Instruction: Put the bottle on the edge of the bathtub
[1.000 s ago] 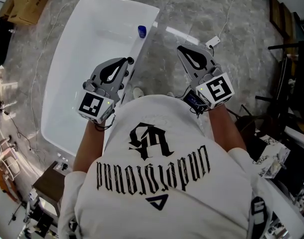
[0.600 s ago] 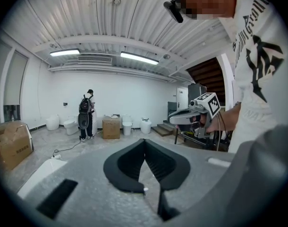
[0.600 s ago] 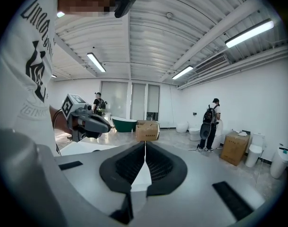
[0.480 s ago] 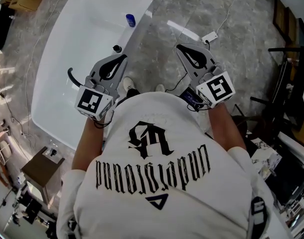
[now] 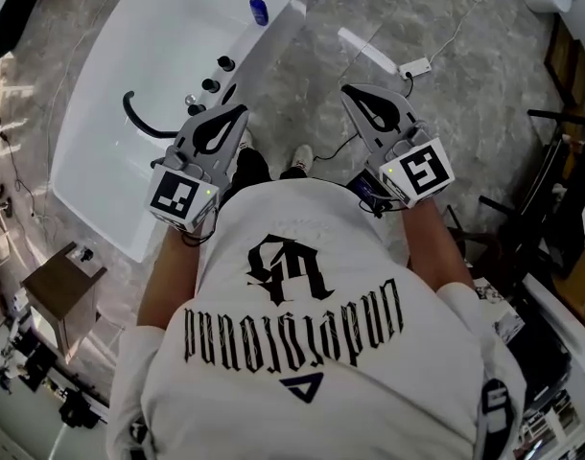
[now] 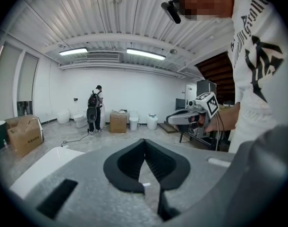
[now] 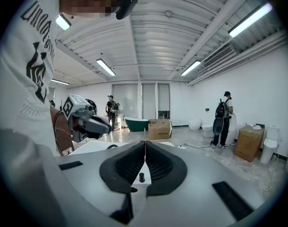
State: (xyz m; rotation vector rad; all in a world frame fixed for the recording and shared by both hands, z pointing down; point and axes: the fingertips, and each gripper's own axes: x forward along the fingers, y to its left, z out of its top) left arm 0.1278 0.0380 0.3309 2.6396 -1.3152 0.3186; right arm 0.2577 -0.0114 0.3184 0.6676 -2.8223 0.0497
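**Both grippers shut and empty, bottle on the tub rim**

A grey marbled floor (image 5: 369,8) fills the head view. The white bathtub (image 5: 129,56) lies across the upper left of it. The person stands beside the tub in a white shirt (image 5: 302,353) with black print, holding both grippers out in front at about the same height.

The left gripper (image 5: 237,116) hangs over the near rim of the tub. In its own view the fingers (image 6: 125,167) meet in a closed seam at the tips, with nothing between them. The right gripper (image 5: 354,94) is over bare floor, well apart from the tub. Its fingers (image 7: 122,167) are pressed together as well and grip nothing. Neither gripper touches anything in the scene.

A small wooden table (image 5: 60,290) stands on the floor off the tub's lower end. A black curved faucet (image 5: 139,123) arches over the basin. Beside it, black knobs (image 5: 225,63) sit in a row along the rim. A white power strip (image 5: 415,67) with its cable lies on the floor ahead of the right gripper.

The blue bottle (image 5: 259,11) stands upright on the tub's rim ledge. It is in line with the knobs and further along, well away from both grippers.
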